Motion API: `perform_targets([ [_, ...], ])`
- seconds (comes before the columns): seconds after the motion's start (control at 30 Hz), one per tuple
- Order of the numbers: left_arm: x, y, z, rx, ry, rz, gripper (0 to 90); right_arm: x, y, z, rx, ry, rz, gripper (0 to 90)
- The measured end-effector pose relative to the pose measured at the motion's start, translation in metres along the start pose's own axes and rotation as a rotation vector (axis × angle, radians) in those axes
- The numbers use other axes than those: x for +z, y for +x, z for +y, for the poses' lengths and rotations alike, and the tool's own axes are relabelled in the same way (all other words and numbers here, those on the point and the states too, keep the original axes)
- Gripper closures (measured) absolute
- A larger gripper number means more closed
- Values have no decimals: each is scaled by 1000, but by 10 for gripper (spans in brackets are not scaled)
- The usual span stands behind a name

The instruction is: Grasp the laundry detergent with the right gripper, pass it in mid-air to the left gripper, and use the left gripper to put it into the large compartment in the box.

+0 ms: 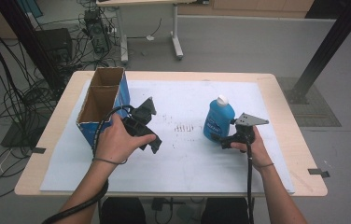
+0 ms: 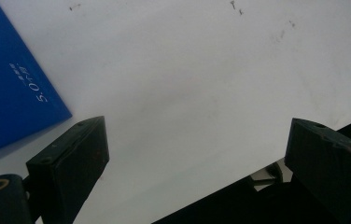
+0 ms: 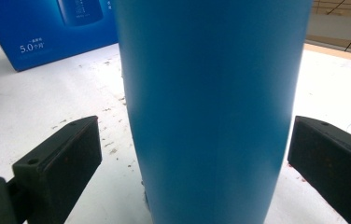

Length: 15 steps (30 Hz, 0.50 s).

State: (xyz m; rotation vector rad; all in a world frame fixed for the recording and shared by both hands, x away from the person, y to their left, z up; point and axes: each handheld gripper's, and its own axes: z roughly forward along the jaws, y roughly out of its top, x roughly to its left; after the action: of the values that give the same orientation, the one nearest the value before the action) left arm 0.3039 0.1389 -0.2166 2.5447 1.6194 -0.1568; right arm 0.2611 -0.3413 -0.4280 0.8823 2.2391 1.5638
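Seen from the high view, a person works at a wooden bench [image 1: 295, 154] covered by a white sheet [image 1: 187, 154]. A blue bottle [image 1: 219, 119] with a white cap stands upright at about 3 o'clock from the sheet's centre. The right gripper [image 1: 225, 140] sits at the bottle's base, on its 6 o'clock side, held in the person's right hand [image 1: 256, 148]. At 9 o'clock on the sheet stands an open blue cardboard box [image 1: 102, 103], its two compartments facing up. Just beside it, toward 4 o'clock, the left hand [image 1: 117, 140] holds the left gripper [image 1: 151, 137], tilted above the sheet and well apart from the bottle.

In the left gripper view, the left gripper [image 2: 197, 158] has its jaws spread wide with nothing between them, pointing down at the bare white sheet [image 2: 187, 84]. The blue box [image 2: 10, 88], with white print on its side, sits at 10 o'clock.

In the right gripper view, the right gripper [image 3: 194, 163] stands wide open around the blue bottle [image 3: 211, 102], which rises upright between the two jaws. A gap shows on each side, so neither jaw touches it. The blue box [image 3: 47, 28] sits at 10 o'clock behind the bottle, on the scuffed white sheet [image 3: 71, 93].
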Motion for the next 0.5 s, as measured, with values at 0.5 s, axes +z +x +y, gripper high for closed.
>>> perform_targets([
  [0.5, 0, 0, 0, 0, 7, 2, 68, 0, 0, -1, 6, -1, -2, 23],
])
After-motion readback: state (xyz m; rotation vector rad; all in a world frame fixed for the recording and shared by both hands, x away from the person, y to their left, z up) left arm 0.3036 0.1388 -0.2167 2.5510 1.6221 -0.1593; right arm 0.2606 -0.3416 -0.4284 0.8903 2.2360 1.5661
